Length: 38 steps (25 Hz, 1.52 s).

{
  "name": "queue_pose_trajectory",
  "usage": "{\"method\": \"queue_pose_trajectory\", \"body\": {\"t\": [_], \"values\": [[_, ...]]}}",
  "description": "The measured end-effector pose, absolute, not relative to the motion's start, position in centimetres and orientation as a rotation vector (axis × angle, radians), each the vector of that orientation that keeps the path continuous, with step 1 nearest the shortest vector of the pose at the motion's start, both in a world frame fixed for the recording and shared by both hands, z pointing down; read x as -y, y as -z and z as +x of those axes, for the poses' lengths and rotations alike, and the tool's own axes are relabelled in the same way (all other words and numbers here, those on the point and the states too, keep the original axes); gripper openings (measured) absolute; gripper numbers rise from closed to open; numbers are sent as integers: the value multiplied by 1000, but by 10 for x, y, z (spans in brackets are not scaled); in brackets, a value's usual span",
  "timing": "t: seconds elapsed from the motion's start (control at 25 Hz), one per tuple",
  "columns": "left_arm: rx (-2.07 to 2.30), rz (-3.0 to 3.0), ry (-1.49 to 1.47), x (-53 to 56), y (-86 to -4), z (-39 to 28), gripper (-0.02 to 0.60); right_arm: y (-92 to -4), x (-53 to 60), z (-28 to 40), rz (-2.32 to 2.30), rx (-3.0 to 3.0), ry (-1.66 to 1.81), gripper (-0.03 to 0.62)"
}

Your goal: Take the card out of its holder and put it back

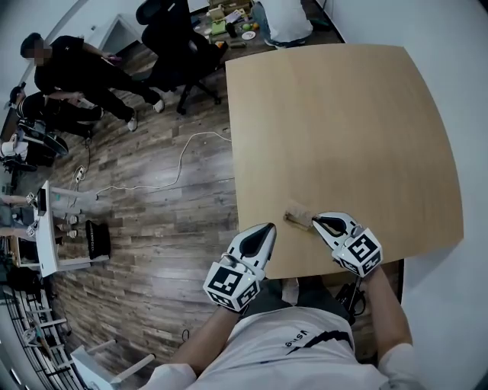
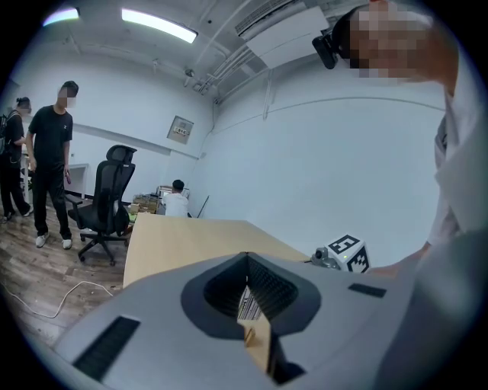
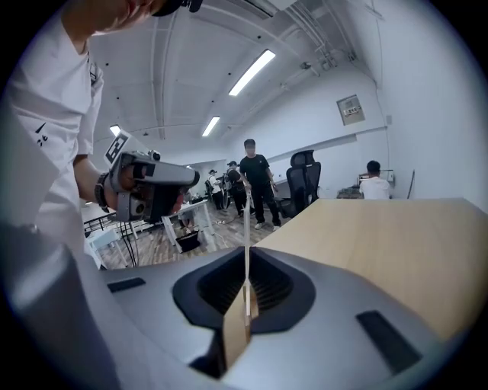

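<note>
A small tan wooden card holder [image 1: 298, 215] lies on the wooden table [image 1: 343, 129] near its front edge. My right gripper [image 1: 318, 222] has its tip right at the holder's right end. In the right gripper view its jaws are shut on the thin white card [image 3: 246, 268], which shows edge-on and sticks out past the tips. My left gripper [image 1: 269, 228] hovers a little left of the holder, not touching it, and looks shut. A pale striped sliver [image 2: 245, 302] shows deep between its jaws; I cannot tell what it is.
The table's left edge [image 1: 233, 167] runs just beside my left gripper, with wood floor below. Beyond the far corner are an office chair [image 1: 179, 57], people [image 1: 69, 72] and a cluttered desk [image 1: 229, 19]. A cable [image 1: 179, 164] trails on the floor.
</note>
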<state>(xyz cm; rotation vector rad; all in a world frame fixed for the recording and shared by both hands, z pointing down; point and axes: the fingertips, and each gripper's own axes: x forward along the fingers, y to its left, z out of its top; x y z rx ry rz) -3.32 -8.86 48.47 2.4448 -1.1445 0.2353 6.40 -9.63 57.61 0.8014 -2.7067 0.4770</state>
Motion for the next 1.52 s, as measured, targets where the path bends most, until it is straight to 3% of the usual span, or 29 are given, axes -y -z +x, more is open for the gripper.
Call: {"method": "queue_pose_trajectory", "body": {"t": [0.96, 1.52], "values": [[949, 2631, -59, 95, -364, -23, 12, -370, 101, 65, 1226, 2768, -468, 25], [928, 2689, -14, 92, -332, -26, 12, -337, 92, 63, 1305, 2785, -439, 25]]}}
